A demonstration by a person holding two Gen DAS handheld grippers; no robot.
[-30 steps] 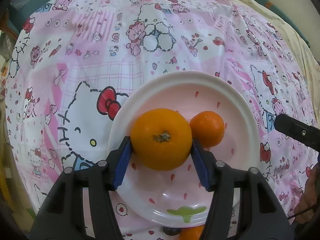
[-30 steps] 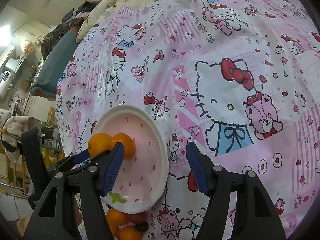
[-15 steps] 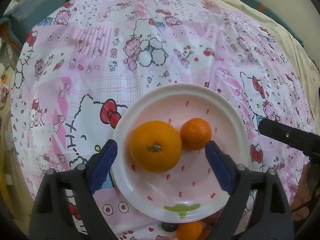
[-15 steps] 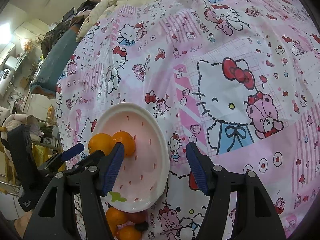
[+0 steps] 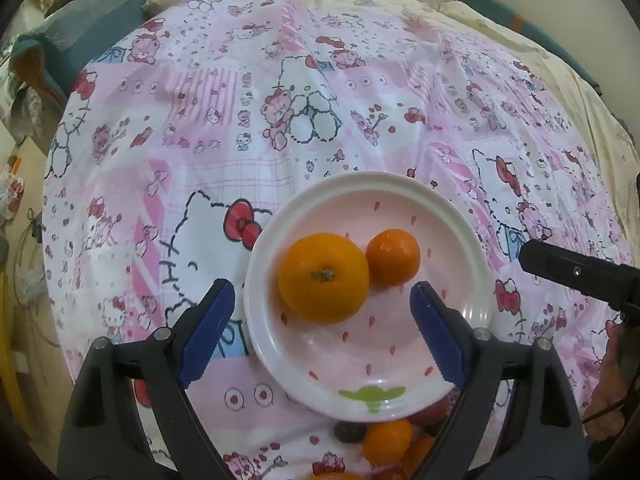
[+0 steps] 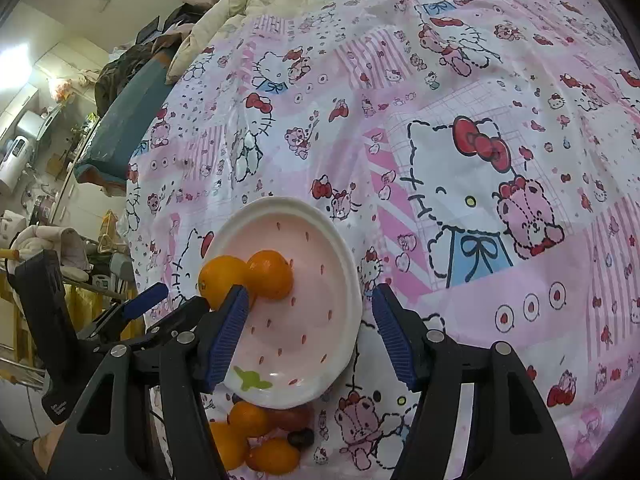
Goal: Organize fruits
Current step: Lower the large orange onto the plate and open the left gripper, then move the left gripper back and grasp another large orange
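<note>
A pink plate with a white rim point(image 5: 472, 264) point(image 6: 344, 264) lies on the Hello Kitty cloth. On it sit a large orange point(image 5: 323, 278) point(image 6: 218, 280) and a smaller orange point(image 5: 393, 257) point(image 6: 270, 274), touching. My left gripper point(image 5: 320, 332) is open and empty, drawn back just short of the large orange; it also shows in the right wrist view point(image 6: 140, 300). My right gripper point(image 6: 308, 332) is open and empty, above the plate's right part.
A pile of several loose fruits point(image 6: 256, 436) point(image 5: 388, 440), oranges, a red one and a dark plum, lies on the cloth at the plate's near edge. The pink patterned cloth point(image 6: 480, 160) spreads far and right. Room clutter stands at the left.
My left gripper opened and let go of the large orange onto the plate, then pulled back and up. The right gripper has barely moved.
</note>
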